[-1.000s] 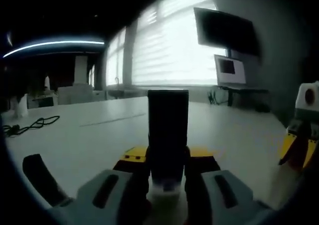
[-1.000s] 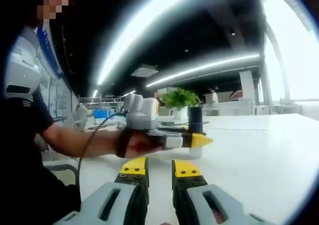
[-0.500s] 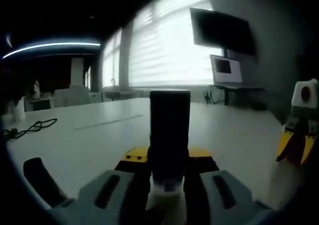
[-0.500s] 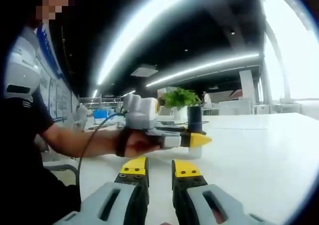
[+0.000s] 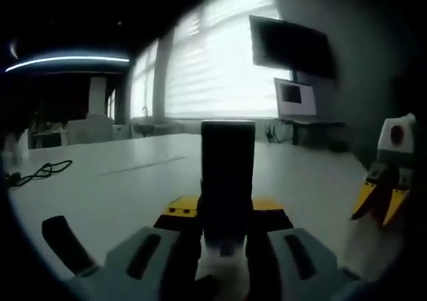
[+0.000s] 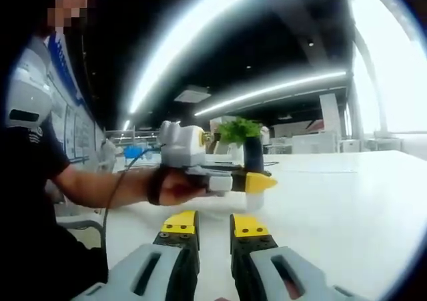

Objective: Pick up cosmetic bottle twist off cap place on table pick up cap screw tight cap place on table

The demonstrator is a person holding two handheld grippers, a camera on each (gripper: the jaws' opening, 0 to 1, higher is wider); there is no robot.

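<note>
In the left gripper view, the left hand-held gripper is clamped on a bottle that stands upright between its yellow-tipped jaws. The bottle has a tall dark cap and a pale body; the body is mostly hidden between the jaws, with a small whitish patch showing low down. The view is dim and backlit by bright windows, so the bottle's colour and any label are hard to make out. Whether the bottle's base touches the white counter cannot be told. The right hand-held gripper shows at the right edge, partly cut off, its yellow tips pointing down. A dark cable lies on the counter far left. Two dark screens stand by the windows.

In the right gripper view, the right hand-held gripper's own jaws rise from the bottom, nearly together with a narrow gap and nothing between them. Beyond them a hand holds the left hand-held gripper level above the counter, the bottle upright at its tip with dark cap up and pale body below. A green plant stands behind it.
</note>
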